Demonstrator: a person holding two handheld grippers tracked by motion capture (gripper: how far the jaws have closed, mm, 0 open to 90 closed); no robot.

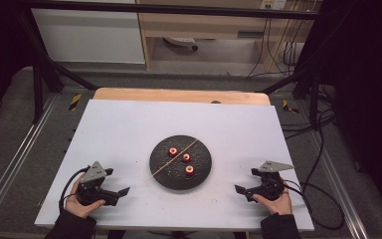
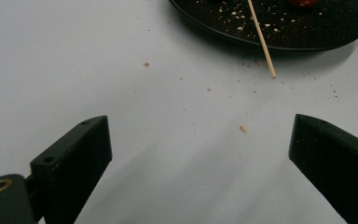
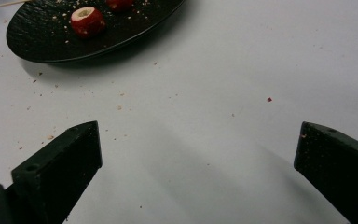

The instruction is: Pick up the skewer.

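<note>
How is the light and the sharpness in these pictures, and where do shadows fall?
High view: the white table is evenly lit, its surroundings dark, the image a little soft. Left gripper view: the skewer looks sharp, the jaws cast soft shadows. Right gripper view: the black plate throws a shadow along its near edge.

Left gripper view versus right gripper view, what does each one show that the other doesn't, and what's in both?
The left gripper view alone brings the long stretch of the wooden skewer, its tip overhanging the plate's rim onto the table. The right gripper view alone brings a red fruit piece with a pale hollowed centre, seen whole. Both share the black plate, crumbs scattered over the white table, and a pair of black jaws standing wide apart with nothing between them.
</note>
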